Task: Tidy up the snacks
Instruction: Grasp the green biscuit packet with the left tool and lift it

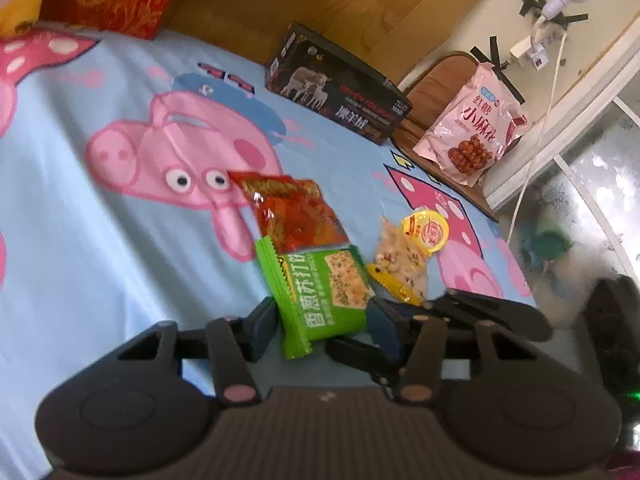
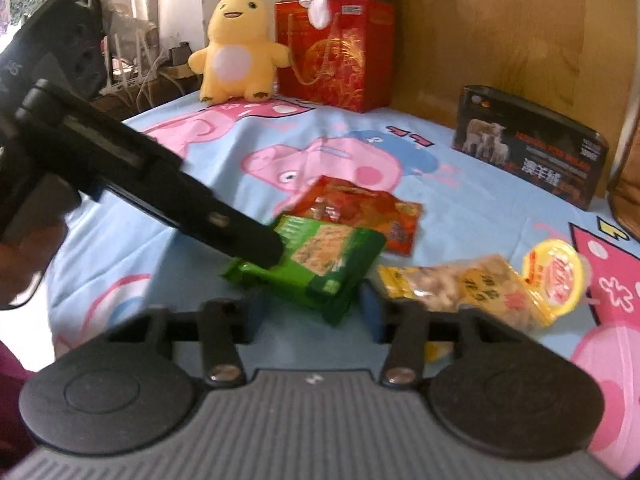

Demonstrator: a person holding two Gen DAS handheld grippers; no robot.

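Snack sorting on a bed point(image 1: 100, 240) looks under way, with the green cracker packet point(image 1: 320, 292) the item in hand. It sits between the spread jaws of the left gripper point(image 1: 320, 320), not visibly pinched. The right gripper point(image 2: 312, 312), jaws also released, points low at the same packet. A red packet point(image 1: 296, 212) lies just beyond. Next, one gripper likely must clench and lift.
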